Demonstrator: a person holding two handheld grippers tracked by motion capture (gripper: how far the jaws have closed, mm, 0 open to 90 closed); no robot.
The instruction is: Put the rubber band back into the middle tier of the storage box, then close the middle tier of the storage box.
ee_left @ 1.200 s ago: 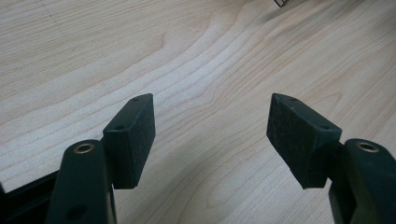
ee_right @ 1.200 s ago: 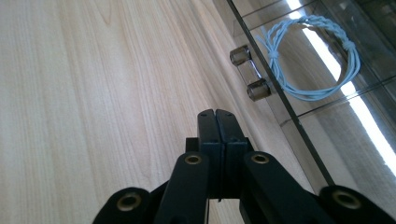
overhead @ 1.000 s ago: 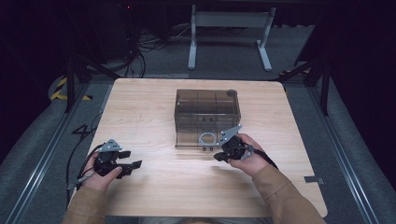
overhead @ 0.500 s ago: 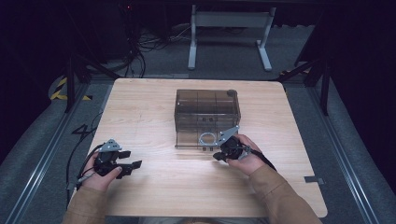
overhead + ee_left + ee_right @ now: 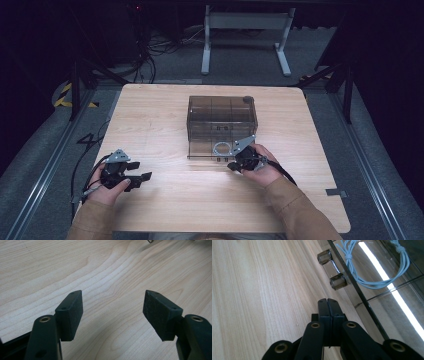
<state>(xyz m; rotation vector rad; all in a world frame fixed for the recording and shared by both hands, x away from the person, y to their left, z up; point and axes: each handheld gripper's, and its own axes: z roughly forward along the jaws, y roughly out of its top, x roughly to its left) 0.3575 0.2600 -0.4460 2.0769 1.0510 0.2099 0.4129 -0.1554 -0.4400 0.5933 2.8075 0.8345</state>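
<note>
the high view looks forward and down from above the person's side, taking in the whole surface [image 5: 165, 125], both forearms, the left tongs [image 5: 142, 176] and the right tongs [image 5: 231, 165]. the left gripper view sits low behind the left tongs [image 5: 113, 308], facing along their spread jaws, very near the bare wood. the right gripper view rides tilted behind the right tongs [image 5: 328, 305], close to the wood, with the clear box [image 5: 387, 287] just ahead. all three share the surface; the high view and right gripper view share the box's front edge.
</note>
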